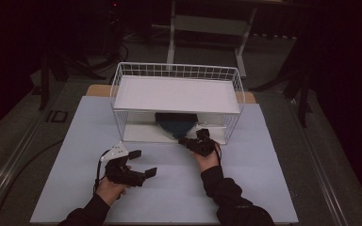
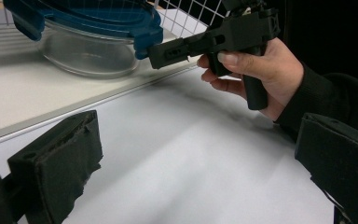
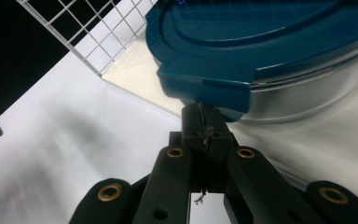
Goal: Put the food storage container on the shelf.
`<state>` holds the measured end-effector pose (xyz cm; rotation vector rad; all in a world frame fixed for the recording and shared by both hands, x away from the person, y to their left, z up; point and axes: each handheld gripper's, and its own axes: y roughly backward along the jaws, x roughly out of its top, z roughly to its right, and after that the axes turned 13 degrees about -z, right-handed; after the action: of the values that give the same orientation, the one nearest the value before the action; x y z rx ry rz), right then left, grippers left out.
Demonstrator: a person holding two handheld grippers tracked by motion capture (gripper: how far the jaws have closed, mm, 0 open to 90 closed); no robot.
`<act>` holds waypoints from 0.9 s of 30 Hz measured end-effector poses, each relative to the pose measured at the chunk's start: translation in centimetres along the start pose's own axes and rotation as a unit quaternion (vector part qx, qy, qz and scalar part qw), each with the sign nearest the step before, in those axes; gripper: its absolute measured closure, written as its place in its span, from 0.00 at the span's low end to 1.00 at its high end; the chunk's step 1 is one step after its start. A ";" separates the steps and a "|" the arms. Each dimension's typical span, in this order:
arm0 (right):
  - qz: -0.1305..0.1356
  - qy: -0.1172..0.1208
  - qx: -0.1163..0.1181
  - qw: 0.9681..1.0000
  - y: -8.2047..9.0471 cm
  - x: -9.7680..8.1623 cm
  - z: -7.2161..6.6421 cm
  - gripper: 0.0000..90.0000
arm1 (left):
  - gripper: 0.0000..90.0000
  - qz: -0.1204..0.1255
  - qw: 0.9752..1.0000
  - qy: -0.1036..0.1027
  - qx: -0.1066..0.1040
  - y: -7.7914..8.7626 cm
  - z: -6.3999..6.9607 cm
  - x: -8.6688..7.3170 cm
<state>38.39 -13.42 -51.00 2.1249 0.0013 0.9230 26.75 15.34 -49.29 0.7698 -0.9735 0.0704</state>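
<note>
1. High view: your left gripper rests on the pale blue table top, well in front of the white wire two-tier rack, with its jaws spread wide and nothing between them. Your right gripper reaches to the rack's lower shelf, where the container shows here as a dark blue shape under the upper shelf.
2. Left gripper view: here you see it is a round clear glass container with a blue clip-on lid, standing on the lower shelf. Your right hand holds its gripper up against the lid's side clip.
3. Right gripper view: your jaws are pressed together, their tips touching the underside of the lid's clip; whether they pinch it, I cannot tell.
4. No readable writing in any view.
</note>
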 end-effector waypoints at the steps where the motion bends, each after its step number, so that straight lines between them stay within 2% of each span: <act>1: 0.000 0.002 0.003 1.000 0.0 0.0 -0.1 0.97 | 0.01 0.000 1.000 0.000 0.001 0.0 0.0 0.0; 4: 0.002 0.014 0.009 1.000 0.4 -0.1 -0.4 0.88 | 0.01 0.002 1.000 -0.004 0.000 0.1 0.1 0.0; 7: 0.005 0.030 0.012 0.999 0.8 -0.4 -0.9 0.72 | 0.01 0.006 1.000 -0.007 0.000 0.2 0.3 0.0; 8: 0.005 0.030 0.012 0.999 0.8 -0.4 -0.9 0.72 | 0.01 0.006 1.000 -0.007 0.000 0.2 0.3 0.0; 9: 0.006 0.035 0.013 0.999 0.9 -0.6 -1.1 0.66 | 0.01 0.006 1.000 -0.008 0.001 0.3 0.3 0.1; 10: 0.007 0.042 0.016 0.999 1.0 -0.9 -1.3 0.55 | 0.01 0.008 1.000 -0.008 0.000 0.3 0.3 0.0; 13: 0.010 0.052 0.011 0.999 1.3 -1.4 -1.7 0.45 | 0.01 0.013 1.000 -0.013 -0.002 0.5 0.4 0.0; 14: 0.010 0.052 0.011 0.999 1.3 -1.4 -1.7 0.45 | 0.01 0.013 1.000 -0.013 -0.002 0.5 0.4 0.0; 15: 0.013 0.052 0.012 0.998 1.4 -1.6 -1.8 0.39 | 0.01 0.016 1.000 -0.019 -0.004 0.6 0.6 0.1; 16: 0.021 0.047 0.023 0.998 1.6 -1.9 -1.8 0.25 | 0.01 0.017 1.000 -0.022 -0.004 0.6 0.6 0.1; 17: 0.022 0.047 0.030 0.998 1.6 -2.0 -1.8 0.20 | 0.01 0.019 1.000 -0.023 -0.005 0.6 0.6 0.1; 20: 0.022 0.060 0.027 0.998 1.8 -2.6 -1.8 0.16 | 0.01 0.018 1.000 -0.025 -0.004 0.7 0.8 0.1; 26: 0.019 0.069 0.024 0.997 2.7 -3.7 -1.8 0.16 | 0.01 0.015 0.999 -0.030 -0.003 0.9 0.9 -0.1; 27: 0.025 0.070 0.024 0.997 3.0 -3.9 -1.8 0.16 | 0.01 0.015 0.999 -0.032 -0.003 0.9 1.0 -0.2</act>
<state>33.59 -15.35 -50.63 2.1079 0.0422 1.1095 25.61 15.45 -48.60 0.7567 -1.0458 0.0697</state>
